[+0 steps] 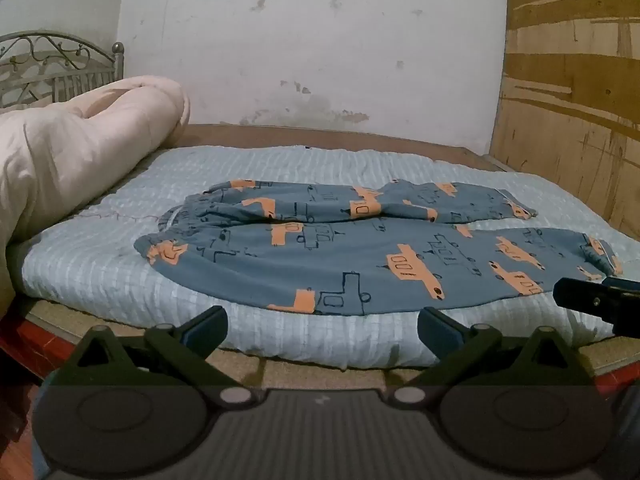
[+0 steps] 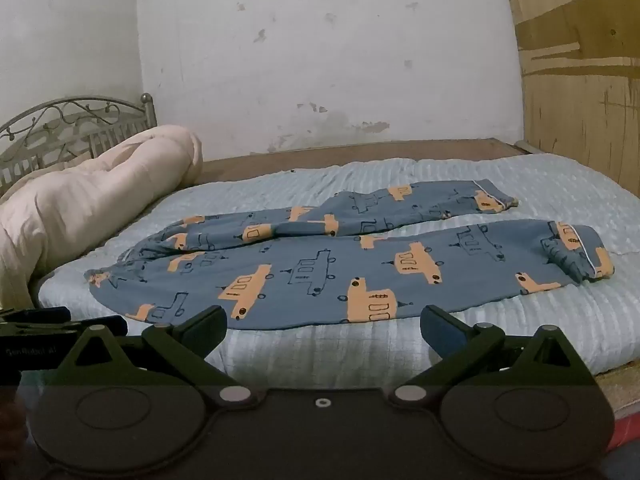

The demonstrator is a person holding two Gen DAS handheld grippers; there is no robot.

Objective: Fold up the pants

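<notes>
both hand-held grippers hover at the bed's near edge with jaws spread wide and nothing between them: left hand-held gripper (image 1: 322, 326) at 6 o'clock in its own view, right hand-held gripper (image 2: 323, 326) likewise. just beyond, blue pants (image 2: 320, 272) with orange vehicle print lie flat on the pale blue quilt (image 1: 100, 264), waistband toward 9 o'clock, cuffs toward 3 o'clock. farther off at 10 o'clock sits a rolled pink comforter (image 1: 80, 148), then the metal headboard (image 2: 60, 128).
</notes>
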